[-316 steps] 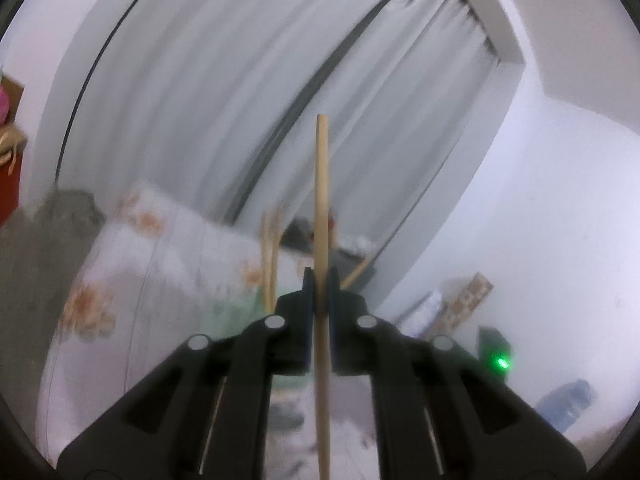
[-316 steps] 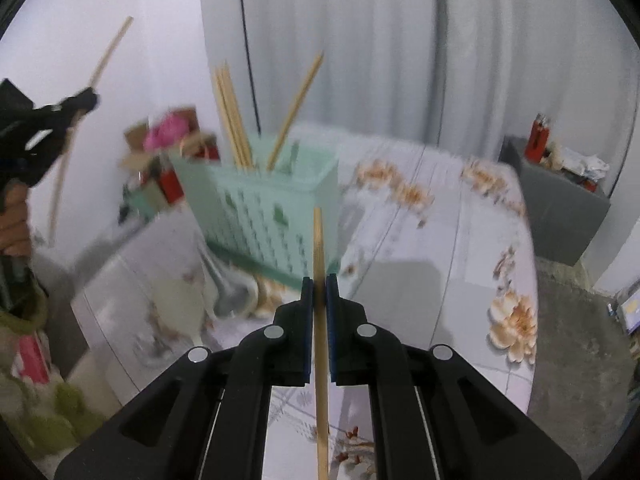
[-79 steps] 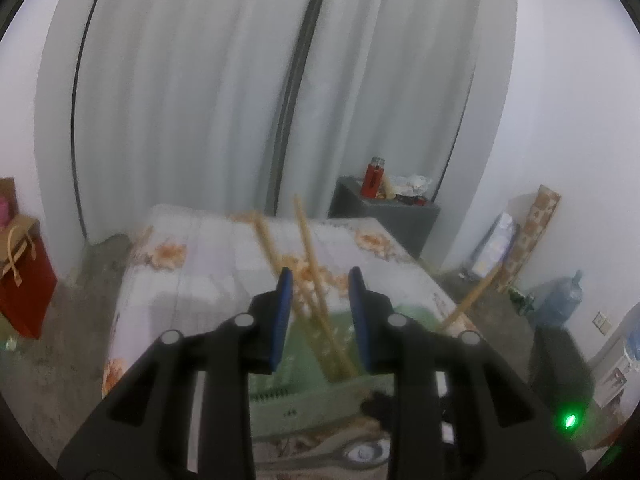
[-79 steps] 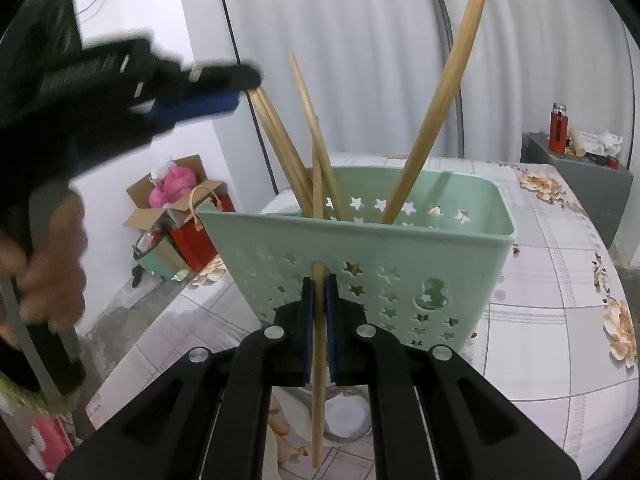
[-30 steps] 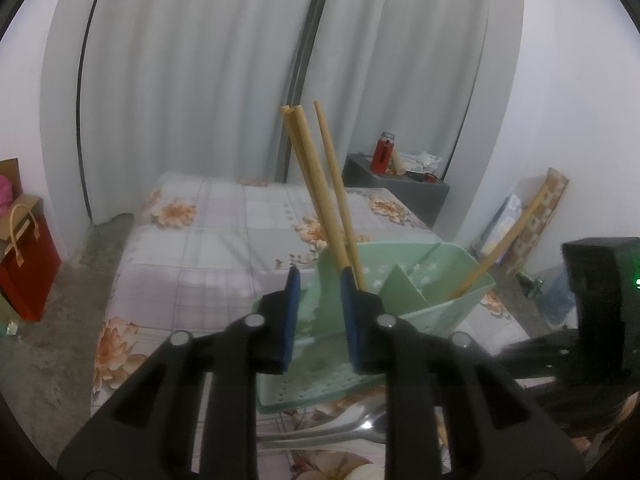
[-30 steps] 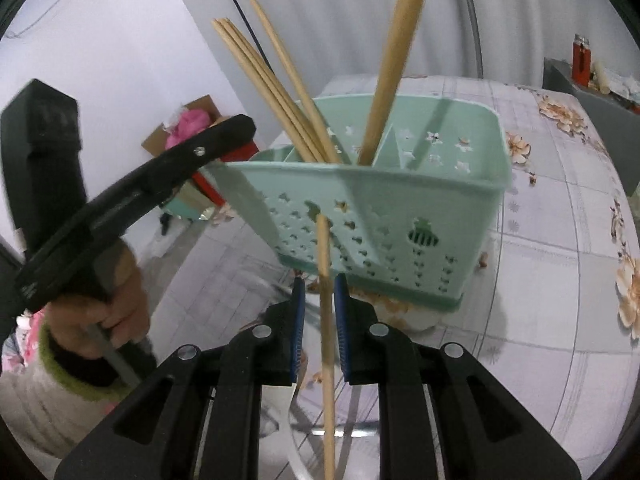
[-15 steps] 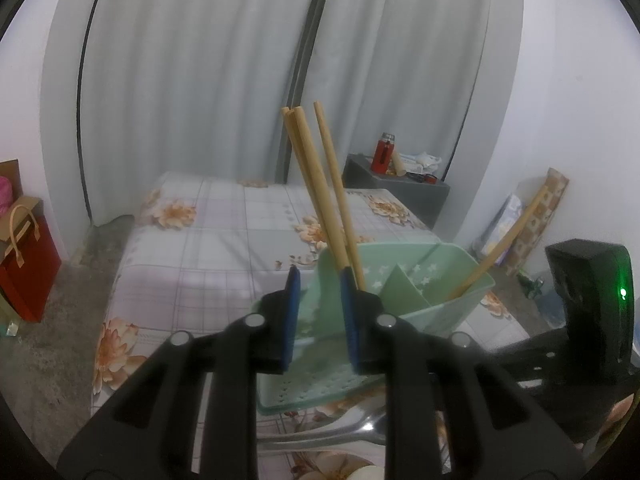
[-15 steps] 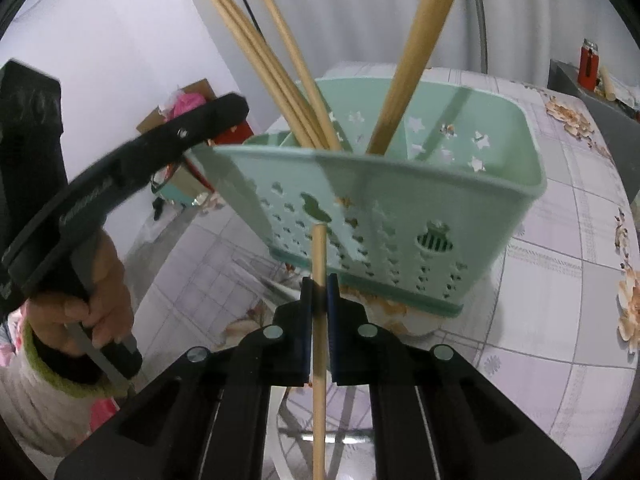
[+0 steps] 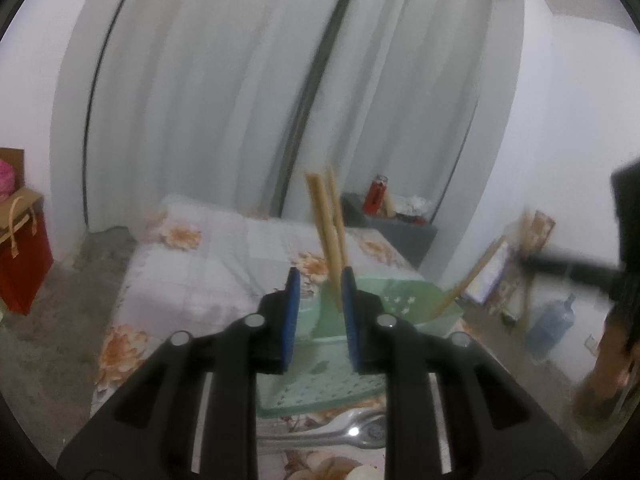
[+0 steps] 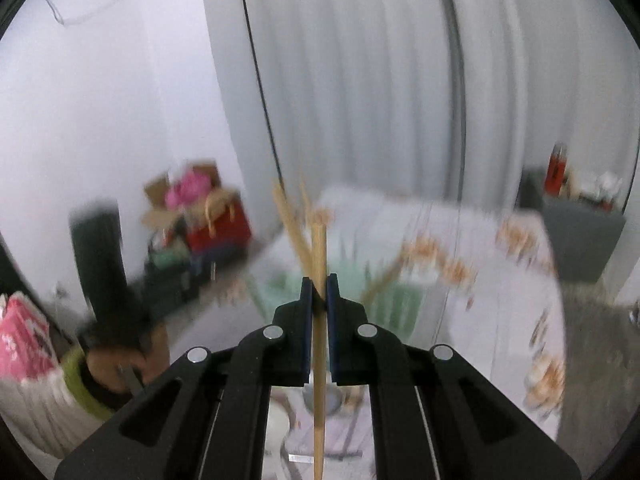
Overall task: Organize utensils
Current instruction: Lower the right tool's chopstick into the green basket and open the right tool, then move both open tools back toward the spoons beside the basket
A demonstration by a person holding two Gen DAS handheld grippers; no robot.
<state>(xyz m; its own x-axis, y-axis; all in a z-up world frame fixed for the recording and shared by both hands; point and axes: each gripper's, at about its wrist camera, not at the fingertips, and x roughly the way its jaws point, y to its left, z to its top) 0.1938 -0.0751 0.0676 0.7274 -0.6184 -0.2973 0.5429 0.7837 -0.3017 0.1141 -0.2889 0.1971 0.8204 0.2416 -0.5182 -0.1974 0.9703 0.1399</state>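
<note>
Two hand-held grippers in my feeds. My right hand-held gripper [image 10: 319,290] is clenched on a single chopstick [image 10: 319,320], which stands near upright between the blue pads, its top poking above them and its lower end running down past the bottom of the right wrist view. My left hand-held gripper [image 9: 319,286] is released, pads apart w/ nothing between them. Just ahead of it sits the mint-green utensil basket [image 9: 404,300] on the worktop [image 9: 208,264], which wears a floral-print cover. A bundle of chopsticks [image 9: 326,224] stands tilted in the basket's near compartment; one more stick [image 9: 468,280] leans out at the far right end. A metal spoon [image 9: 340,430] lies on the worktop in front of the basket, close to the left cam. Right wrist view is heavily motion-blurred, so basket [image 10: 392,292] detail is soft there. Bkgd: grey curtains [image 9: 224,92], a red gift bag [image 9: 22,256] on the floor, a red bottle [image 9: 376,194] on a grey cabinet, a water jug [image 9: 552,324]. No brand, label or writing is legible in either view.
</note>
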